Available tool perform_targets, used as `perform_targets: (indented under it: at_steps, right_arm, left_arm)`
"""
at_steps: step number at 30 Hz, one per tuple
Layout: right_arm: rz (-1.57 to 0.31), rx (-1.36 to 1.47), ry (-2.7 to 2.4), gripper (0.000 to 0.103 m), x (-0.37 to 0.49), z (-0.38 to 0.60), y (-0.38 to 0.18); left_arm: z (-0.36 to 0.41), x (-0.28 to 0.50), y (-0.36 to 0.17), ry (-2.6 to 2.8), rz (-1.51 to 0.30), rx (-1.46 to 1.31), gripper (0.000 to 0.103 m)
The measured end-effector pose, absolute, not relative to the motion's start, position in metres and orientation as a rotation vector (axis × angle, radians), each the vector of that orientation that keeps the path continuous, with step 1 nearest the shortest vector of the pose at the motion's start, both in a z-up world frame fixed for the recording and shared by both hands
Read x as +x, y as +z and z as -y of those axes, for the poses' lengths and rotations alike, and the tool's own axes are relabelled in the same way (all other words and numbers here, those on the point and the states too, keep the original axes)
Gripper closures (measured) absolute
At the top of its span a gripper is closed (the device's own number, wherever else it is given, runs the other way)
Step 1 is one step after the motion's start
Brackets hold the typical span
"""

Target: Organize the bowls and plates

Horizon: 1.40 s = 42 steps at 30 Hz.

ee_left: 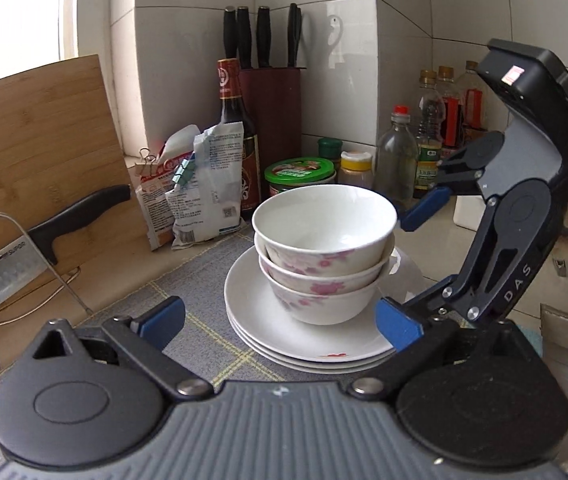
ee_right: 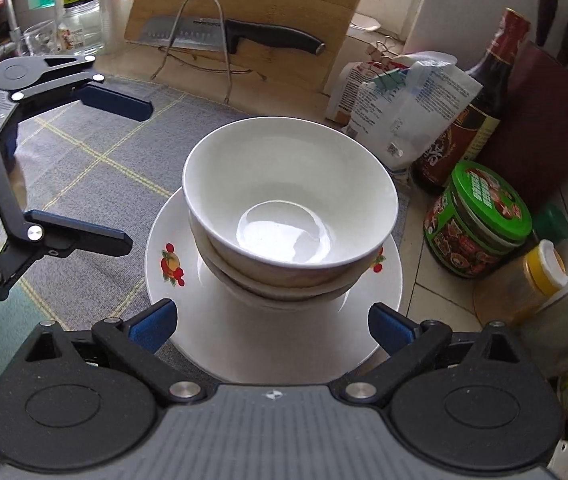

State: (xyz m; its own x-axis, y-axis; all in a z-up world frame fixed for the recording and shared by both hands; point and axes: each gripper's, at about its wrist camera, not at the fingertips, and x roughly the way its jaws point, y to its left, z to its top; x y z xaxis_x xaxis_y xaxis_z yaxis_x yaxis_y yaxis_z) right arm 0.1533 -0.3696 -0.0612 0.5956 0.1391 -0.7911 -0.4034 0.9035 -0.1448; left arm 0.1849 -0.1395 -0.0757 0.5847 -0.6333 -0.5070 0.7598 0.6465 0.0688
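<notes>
While both grippers stand with their jaws spread wide and nothing between them, the stack of three bowls sits nested on a stack of plates in the middle of the grey checked mat on the desk. From the left wrist view the left gripper points at the near rim of the plates, its blue fingertips apart on either side and clear of the crockery. The right gripper shows there at the right, tilted down, one blue tip beside the top bowl and the other just beside the plate rim; whether either touches cannot be told. The lower bowls carry a pink flower pattern on the outside.

From the right wrist view the right gripper looks down into the top bowl, which is white and empty inside. The top plate bears a red and yellow fruit motif. The left gripper reaches in from the left edge, well apart from the bowls, above the mat.

Behind the stack lean a bamboo cutting board and a cleaver in a wire rack. Clipped food bags, a dark sauce bottle, a knife block, a green-lidded jar and several condiment bottles crowd the tiled corner.
</notes>
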Motion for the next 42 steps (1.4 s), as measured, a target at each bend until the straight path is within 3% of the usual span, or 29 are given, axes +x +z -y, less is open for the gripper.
perform_targets:
  at_steps: [9, 13, 42]
  right_arm:
    - [-0.838, 0.07, -0.112, 0.0, 0.088, 0.346, -0.038]
    - [-0.807, 0.191, -0.218, 0.0, 0.063, 0.339, -0.03]
    - [-0.726, 0.163, -0.299, 0.0, 0.034, 0.312, -0.007]
  left_arm:
    - [0.121, 0.164, -0.046, -0.599, -0.644, 0.227, 0.002]
    - [0.115, 0.154, -0.039, -0.603, -0.642, 0.228, 0.002]
    - [0.105, 0.135, -0.016, -0.562, -0.606, 0.235, 0.002]
